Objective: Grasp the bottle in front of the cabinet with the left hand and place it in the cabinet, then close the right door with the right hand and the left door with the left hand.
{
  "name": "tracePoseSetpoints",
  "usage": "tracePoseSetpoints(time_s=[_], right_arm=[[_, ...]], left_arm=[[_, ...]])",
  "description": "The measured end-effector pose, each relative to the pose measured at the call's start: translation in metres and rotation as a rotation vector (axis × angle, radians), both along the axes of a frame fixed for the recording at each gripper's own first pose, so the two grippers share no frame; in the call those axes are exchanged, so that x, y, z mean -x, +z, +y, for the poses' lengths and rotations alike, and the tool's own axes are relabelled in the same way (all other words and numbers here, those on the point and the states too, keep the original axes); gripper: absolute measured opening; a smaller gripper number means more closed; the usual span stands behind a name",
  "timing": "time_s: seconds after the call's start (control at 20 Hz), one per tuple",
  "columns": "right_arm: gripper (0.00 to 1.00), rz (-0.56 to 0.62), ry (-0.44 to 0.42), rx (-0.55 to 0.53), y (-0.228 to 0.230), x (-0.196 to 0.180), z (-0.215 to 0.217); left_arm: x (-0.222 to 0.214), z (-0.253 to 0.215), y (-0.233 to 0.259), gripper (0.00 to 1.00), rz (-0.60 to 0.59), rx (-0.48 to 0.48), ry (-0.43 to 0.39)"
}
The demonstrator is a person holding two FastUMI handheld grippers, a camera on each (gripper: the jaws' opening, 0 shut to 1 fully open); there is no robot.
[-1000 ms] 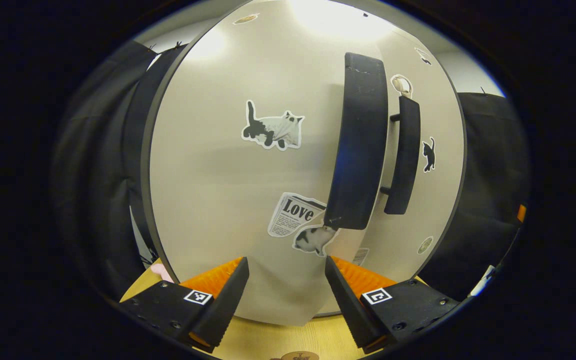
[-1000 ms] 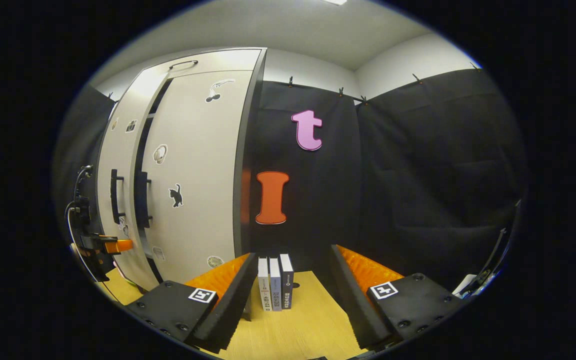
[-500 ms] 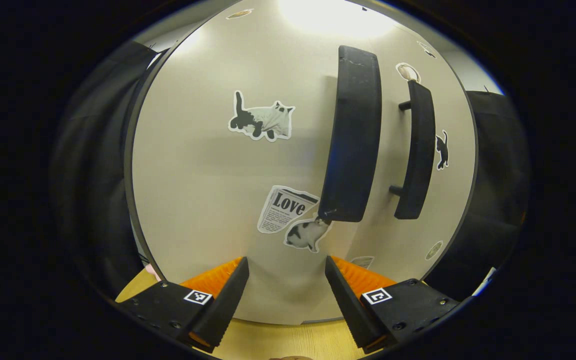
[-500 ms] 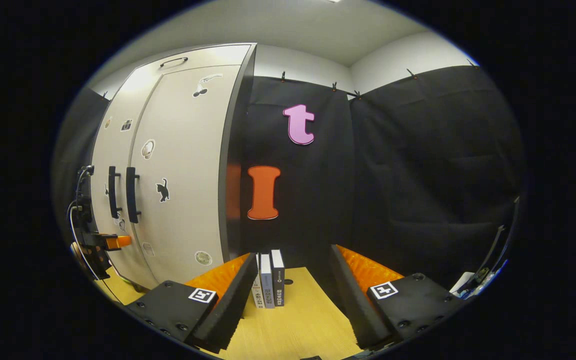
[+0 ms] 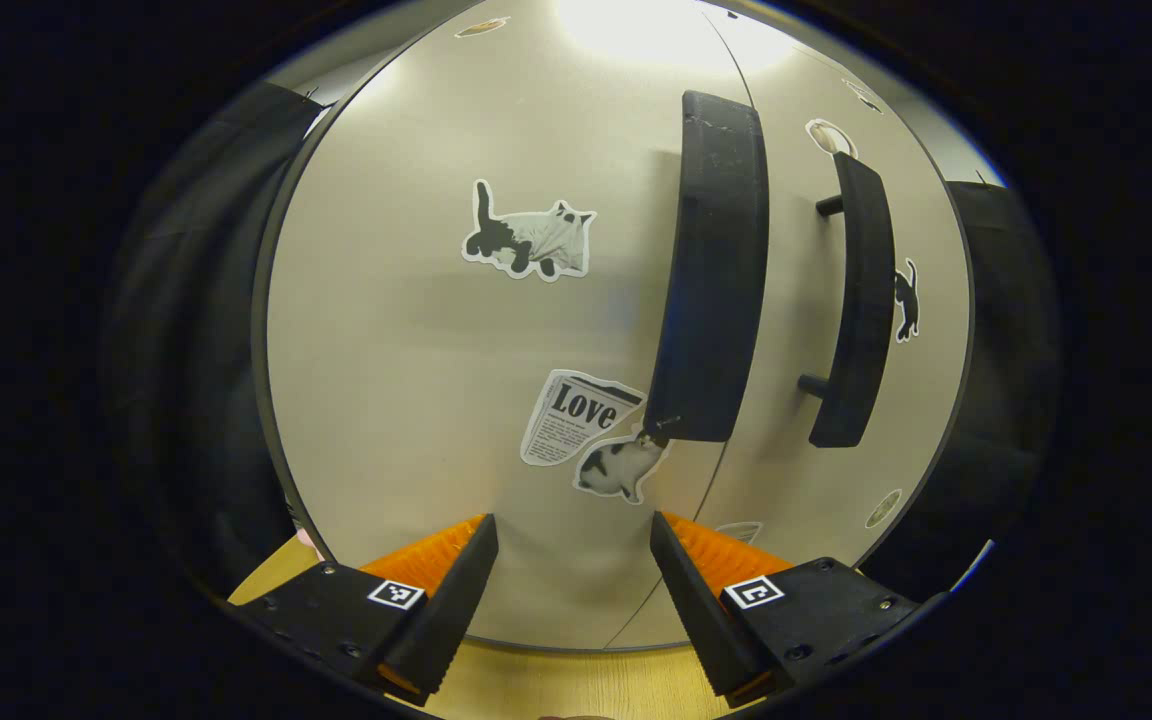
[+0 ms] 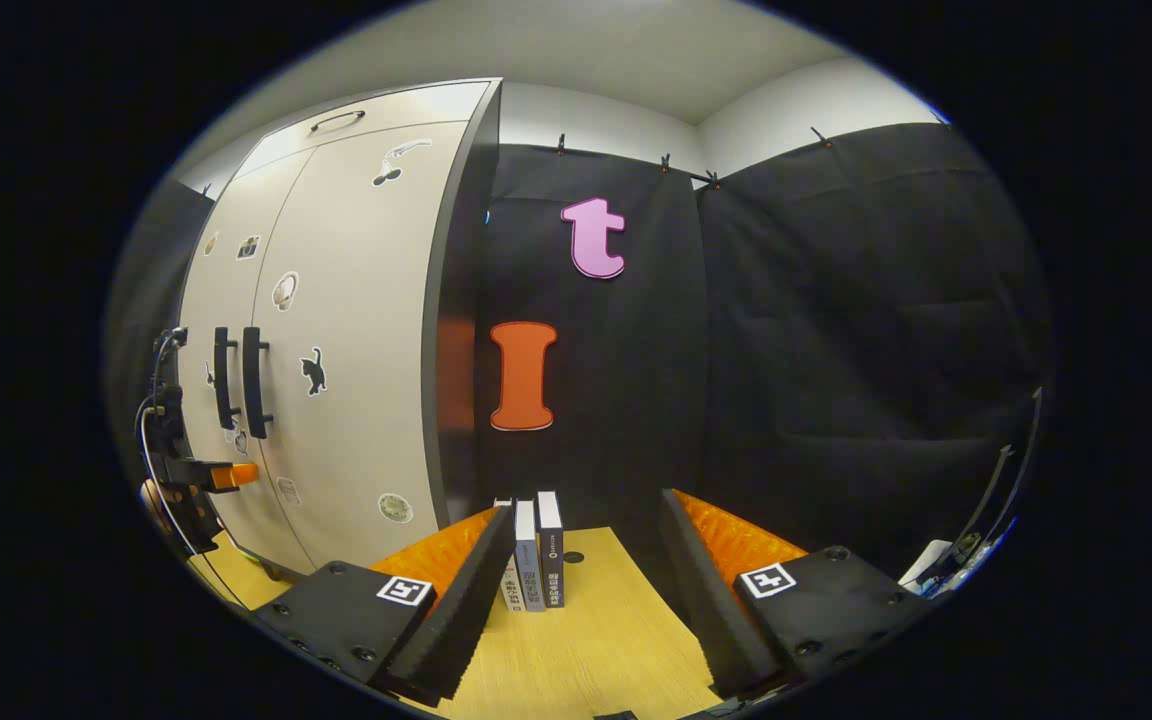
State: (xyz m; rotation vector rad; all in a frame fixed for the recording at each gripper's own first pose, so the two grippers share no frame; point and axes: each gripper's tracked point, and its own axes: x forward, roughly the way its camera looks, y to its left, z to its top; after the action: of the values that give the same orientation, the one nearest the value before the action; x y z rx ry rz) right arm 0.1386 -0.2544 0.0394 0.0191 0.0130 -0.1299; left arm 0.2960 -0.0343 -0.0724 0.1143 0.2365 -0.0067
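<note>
Pale cabinet (image 6: 336, 330) with both doors shut on a wooden bench (image 6: 596, 640), bottle hidden inside, left gripper (image 5: 573, 590) wide and empty facing the left door (image 5: 456, 350), right gripper (image 6: 586, 600) wide and empty, books (image 6: 534, 555) upright against the black cloth wall (image 6: 836, 350)

Overhead light glares on the cabinet door (image 5: 416, 330); sharp focus; fisheye bends edges.

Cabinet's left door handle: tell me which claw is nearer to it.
Left. The left claw sits right up at the left door, just below the left door handle. The right claw stands off to the cabinet's side, by the books.
</note>
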Motion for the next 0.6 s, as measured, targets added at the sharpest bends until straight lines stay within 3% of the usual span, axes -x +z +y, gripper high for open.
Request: tracePoseSetpoints(time_s=[0.6], right_arm=[[0.96, -0.015, 0.045, -0.008, 0.014, -0.005, 0.022]], left_arm=[[0.057, 0.022, 0.064, 0.94, -0.056, 0.005, 0.011]])
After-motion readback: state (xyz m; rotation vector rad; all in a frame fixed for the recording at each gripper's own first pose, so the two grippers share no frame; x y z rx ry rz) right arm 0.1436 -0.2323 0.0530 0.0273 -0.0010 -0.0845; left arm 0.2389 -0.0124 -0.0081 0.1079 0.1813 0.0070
